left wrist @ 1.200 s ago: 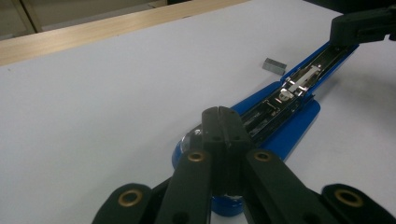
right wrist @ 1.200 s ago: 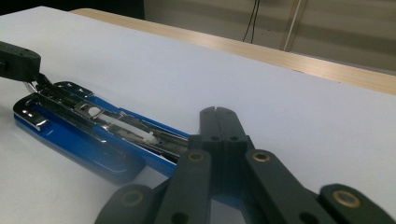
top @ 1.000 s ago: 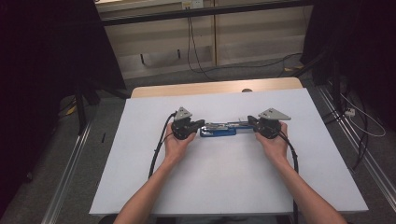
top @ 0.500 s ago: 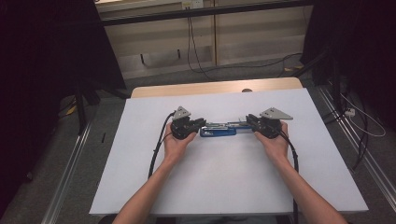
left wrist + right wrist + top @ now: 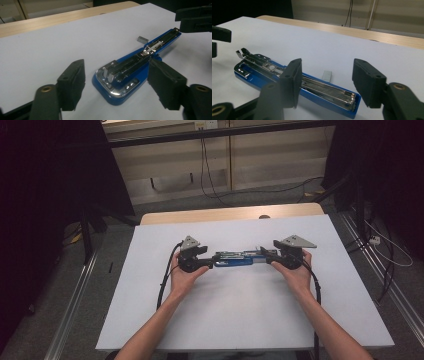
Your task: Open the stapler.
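stapler (image 5: 234, 259) lies opened out flat on the white table (image 5: 150, 320), mid-table, running left to right between the two grippers. left gripper (image 5: 199, 261) sits at its left end; its jaws have just been opening and stand spread, the wide blue end lying between the pads, none of them pressing on it. right gripper (image 5: 272, 258) is at the other end, jaws likewise just opened and spread, with the narrow end between them, untouched.

it looks like a let-go after laying the stapler down open. to do it well i'd draw both hands straight back along its length, pads clear of the blue sides, so it doesn't skid or fold shut.

left gripper view looks down the metal magazine (image 5: 136, 58) from the wide end and shows a small grey staple strip (image 5: 142, 39) lying just beside the far half. right gripper view shows that strip (image 5: 327, 75) behind the stapler, and the sprung metal tabs at the far end. high view gives the overall lie and both forearms.
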`<state>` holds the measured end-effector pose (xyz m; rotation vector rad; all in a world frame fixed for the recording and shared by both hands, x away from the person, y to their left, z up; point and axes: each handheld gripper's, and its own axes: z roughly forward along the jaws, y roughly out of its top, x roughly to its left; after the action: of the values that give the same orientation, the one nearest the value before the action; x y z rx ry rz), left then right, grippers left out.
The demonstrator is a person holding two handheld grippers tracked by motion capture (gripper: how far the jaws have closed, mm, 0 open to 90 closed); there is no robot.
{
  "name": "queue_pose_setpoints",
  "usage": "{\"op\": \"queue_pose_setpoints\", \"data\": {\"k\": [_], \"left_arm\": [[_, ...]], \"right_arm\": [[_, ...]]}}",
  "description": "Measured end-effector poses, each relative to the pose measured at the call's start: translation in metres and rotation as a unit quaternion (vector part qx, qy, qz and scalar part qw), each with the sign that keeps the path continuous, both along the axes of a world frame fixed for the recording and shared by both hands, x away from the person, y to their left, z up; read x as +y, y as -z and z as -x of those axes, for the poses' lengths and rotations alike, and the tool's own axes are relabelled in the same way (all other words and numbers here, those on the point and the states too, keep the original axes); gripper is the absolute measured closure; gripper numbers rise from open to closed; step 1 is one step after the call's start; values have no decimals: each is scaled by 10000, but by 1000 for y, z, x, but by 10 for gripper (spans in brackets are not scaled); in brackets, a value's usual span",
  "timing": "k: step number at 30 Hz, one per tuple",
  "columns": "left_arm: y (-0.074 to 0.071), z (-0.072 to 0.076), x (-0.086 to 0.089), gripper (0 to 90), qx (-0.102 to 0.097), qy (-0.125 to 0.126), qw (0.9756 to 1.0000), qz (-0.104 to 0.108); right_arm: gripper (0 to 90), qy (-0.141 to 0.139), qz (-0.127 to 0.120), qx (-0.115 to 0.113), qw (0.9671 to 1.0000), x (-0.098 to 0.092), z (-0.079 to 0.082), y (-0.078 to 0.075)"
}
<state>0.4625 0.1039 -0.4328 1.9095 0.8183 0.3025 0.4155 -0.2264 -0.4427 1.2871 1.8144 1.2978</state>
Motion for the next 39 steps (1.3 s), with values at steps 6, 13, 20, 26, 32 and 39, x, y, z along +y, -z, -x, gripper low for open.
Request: {"op": "queue_pose_setpoints", "data": {"k": [6,13,20,26,32,39], "left_arm": [[-4,2,10,59,-84,-169,9998,-67],[-4,12,23,47,-141,-214,9997,-36],[-13,25,39,51,-306,-186,9994,-8],[-16,39,56,51,-355,-341,9987,100],[-20,55,67,54,-509,-454,9977,26],[-19,81,84,47,-401,-541,9977,28]], "right_arm": [[191,33,-36,-1,10000,0,0,-1],[131,0,-65,-98,9999,0,1,-5],[109,8,-70,6,10000,-2,2,-5],[107,1,-64,17,10000,-4,5,-7],[127,45,-246,-42,9997,-8,7,-11],[123,65,-333,-17,9994,-11,8,-13]]}}
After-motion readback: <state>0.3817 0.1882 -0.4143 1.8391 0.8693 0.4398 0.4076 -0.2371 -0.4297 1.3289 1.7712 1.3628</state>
